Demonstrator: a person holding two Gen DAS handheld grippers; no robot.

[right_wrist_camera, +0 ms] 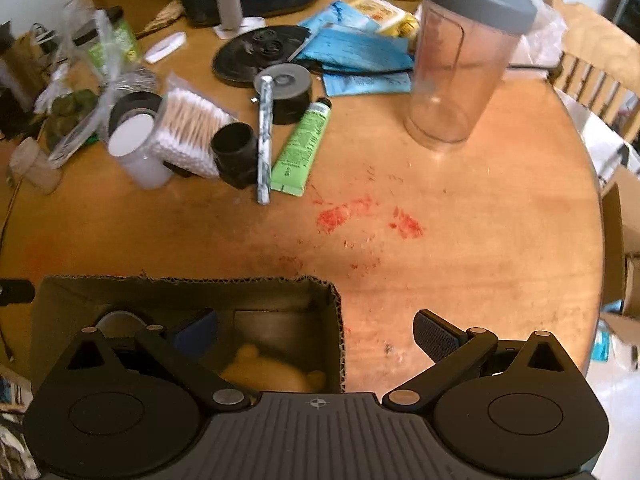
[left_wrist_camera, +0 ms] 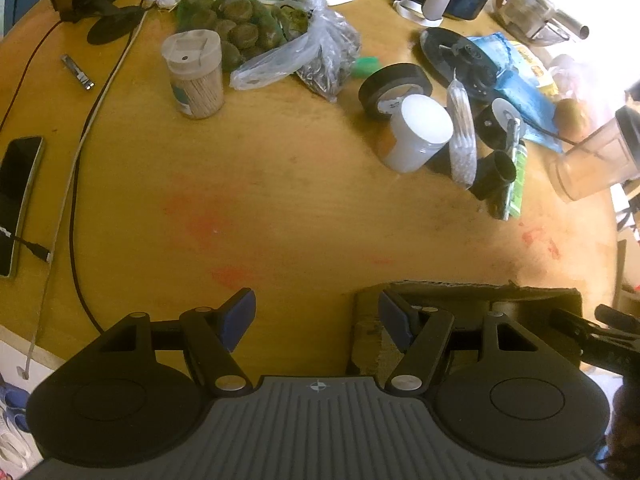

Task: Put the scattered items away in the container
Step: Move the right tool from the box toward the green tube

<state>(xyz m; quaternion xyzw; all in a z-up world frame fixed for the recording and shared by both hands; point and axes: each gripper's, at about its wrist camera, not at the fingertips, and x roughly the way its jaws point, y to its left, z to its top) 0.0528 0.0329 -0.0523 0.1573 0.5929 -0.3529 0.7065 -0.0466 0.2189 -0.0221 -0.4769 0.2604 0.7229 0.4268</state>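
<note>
A: Log the tools first.

B: I have the left tool [left_wrist_camera: 316, 316] spread wide, nothing between its pads, low over the bench [left_wrist_camera: 280, 184]. Its right finger sits at the box [left_wrist_camera: 370, 344] corner. My right tool [right_wrist_camera: 316, 332] is spread too, empty; its left finger hangs over the open box [right_wrist_camera: 192, 292], its right finger over bare wood.

A: The container?

B: One cardboard box, at the bench's near edge, open at the top. Inside I make out something yellow [right_wrist_camera: 264, 372] and a round grey shape [right_wrist_camera: 116, 320]; both are blurred, so I can't name them.

A: Loose items?

B: In one cluster across the bench from the box:
- white jar [right_wrist_camera: 136, 148], tilted
- swab pack [right_wrist_camera: 188, 132], touching the jar
- black tube [right_wrist_camera: 236, 152], lying against the swabs
- marbled pen [right_wrist_camera: 264, 140], just beside the tube
- green tube [right_wrist_camera: 302, 148], flat, touching the pen
- grey roll [right_wrist_camera: 288, 92] behind the pen
- tape roll [left_wrist_camera: 394, 88] behind the jar

A: Elsewhere?

B: Toothpick jar [left_wrist_camera: 194, 74], upright, apart to the left. Battery [left_wrist_camera: 78, 72] and phone [left_wrist_camera: 18, 204] further left, the phone cabled. Shaker cup [right_wrist_camera: 464, 56] upright on the right. Red smears [right_wrist_camera: 368, 216] on the wood between the box and the cluster.
</note>
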